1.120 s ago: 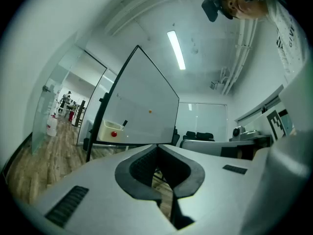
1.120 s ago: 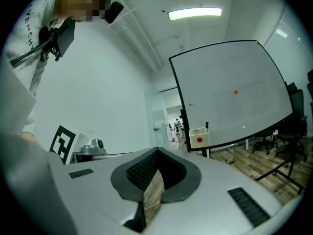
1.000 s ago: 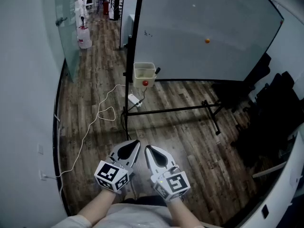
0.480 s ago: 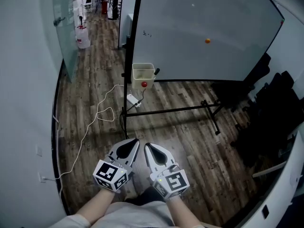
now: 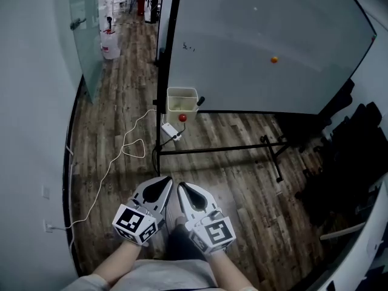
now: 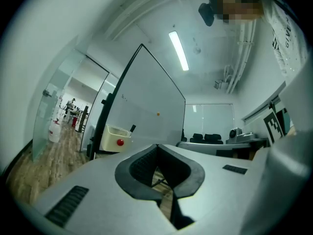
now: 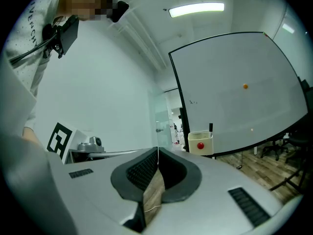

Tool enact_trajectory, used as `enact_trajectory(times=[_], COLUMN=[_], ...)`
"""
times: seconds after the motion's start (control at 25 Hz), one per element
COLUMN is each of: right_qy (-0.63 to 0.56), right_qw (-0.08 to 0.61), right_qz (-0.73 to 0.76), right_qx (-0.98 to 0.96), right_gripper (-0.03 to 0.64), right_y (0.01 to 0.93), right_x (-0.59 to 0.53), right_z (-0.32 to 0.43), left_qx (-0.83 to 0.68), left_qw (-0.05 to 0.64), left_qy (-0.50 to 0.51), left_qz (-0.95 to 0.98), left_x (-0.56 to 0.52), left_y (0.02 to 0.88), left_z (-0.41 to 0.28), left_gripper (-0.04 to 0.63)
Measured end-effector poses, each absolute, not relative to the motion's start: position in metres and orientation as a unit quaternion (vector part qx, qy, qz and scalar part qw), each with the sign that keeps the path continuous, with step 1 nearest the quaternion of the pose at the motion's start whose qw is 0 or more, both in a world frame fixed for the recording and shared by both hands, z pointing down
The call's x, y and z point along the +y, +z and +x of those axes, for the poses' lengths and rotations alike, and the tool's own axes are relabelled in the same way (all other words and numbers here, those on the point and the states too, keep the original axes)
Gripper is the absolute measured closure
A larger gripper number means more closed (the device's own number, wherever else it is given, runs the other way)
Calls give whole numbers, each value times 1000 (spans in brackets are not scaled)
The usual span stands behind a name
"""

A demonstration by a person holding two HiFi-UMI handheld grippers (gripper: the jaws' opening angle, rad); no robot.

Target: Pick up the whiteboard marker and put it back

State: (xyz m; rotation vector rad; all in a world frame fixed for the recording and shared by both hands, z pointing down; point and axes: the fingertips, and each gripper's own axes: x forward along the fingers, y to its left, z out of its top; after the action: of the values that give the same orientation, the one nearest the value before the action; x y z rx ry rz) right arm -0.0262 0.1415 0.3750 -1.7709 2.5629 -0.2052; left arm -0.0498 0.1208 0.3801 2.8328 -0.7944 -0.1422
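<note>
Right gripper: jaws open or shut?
Shut. The right gripper has its jaw tips meeting, with nothing between them.

My head camera looks steeply down on the dark wood-plank floor (image 5: 230, 174), with my left gripper (image 5: 162, 183) and right gripper (image 5: 182, 190) low in frame. Each gripper's camera looks level along its jaws, well back from the large white whiteboard (image 5: 267, 47) and the cream plastic box (image 5: 182, 99) that all three views share.

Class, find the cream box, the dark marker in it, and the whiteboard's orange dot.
cream box (image 7: 206, 138): right gripper view, front wall.
dark marker (image 7: 211, 127): right gripper view, top end.
orange dot (image 5: 274, 59): head view, its centre.
</note>
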Motion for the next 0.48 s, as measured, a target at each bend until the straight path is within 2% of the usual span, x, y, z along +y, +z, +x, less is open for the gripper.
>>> enact_trajectory(times=[0.48], right_qy=[-49], right_qw=[14], right_qz=[-512], right_qx=[858], right_gripper=[597], right_y=[376], right_x=[46], right_z=[33], left_qx=[-308], left_qw=[97], left_qy=[-55], left_qz=[945], left_x=[29], left_y=[379], left_z=[18], left_gripper=[583])
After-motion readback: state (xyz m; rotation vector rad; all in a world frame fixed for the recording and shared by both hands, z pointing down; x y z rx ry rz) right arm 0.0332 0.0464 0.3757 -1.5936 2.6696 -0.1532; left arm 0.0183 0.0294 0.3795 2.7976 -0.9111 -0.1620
